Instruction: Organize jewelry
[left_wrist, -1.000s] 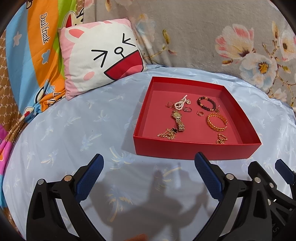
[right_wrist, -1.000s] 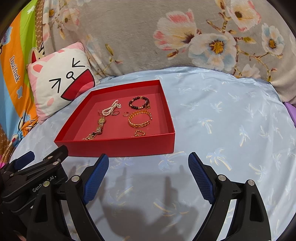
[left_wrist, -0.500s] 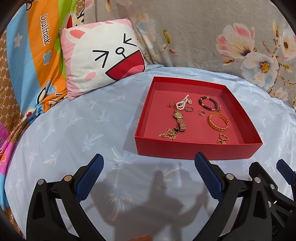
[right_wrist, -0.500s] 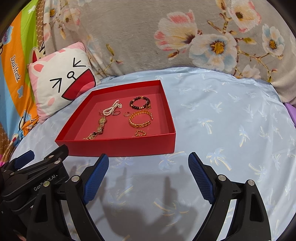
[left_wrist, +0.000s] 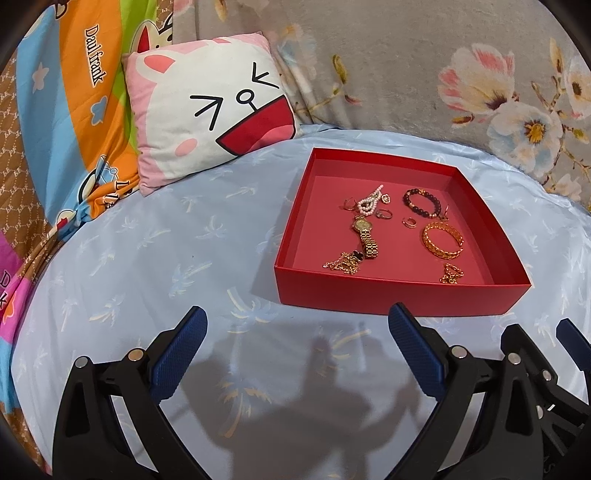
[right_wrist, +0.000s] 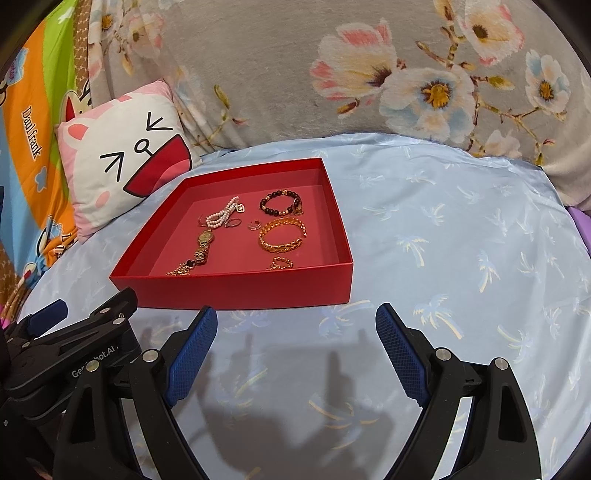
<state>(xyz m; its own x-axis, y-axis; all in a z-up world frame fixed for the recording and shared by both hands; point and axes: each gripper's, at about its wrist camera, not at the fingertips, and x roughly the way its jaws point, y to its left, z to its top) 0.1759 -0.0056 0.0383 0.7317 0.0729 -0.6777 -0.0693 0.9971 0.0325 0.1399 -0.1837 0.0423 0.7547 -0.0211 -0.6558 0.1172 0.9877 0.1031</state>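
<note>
A red shallow box (left_wrist: 399, 295) (right_wrist: 236, 291) sits on the light blue sheet. Inside lie a gold watch (left_wrist: 365, 232) (right_wrist: 203, 242), a pearl bracelet (left_wrist: 369, 201) (right_wrist: 221, 216), a dark bead bracelet (left_wrist: 423, 201) (right_wrist: 280, 205), a gold bangle (left_wrist: 442, 242) (right_wrist: 282, 236), gold chains (left_wrist: 343, 262) (left_wrist: 451, 274) and small rings (left_wrist: 409, 222). My left gripper (left_wrist: 295, 321) is open and empty, in front of the box. My right gripper (right_wrist: 295, 321) is open and empty, in front of the box's right corner.
A pink-and-white cat-face pillow (left_wrist: 210, 110) (right_wrist: 125, 155) leans at the back left. A grey floral blanket (right_wrist: 369, 74) forms the back wall. A colourful striped blanket (left_wrist: 55, 129) lies at the left. The other gripper shows at each view's edge (left_wrist: 546, 369) (right_wrist: 66, 347).
The left view has shifted slightly, so the box and pillow sit a little lower and further right in frame. Both grippers stay open.
</note>
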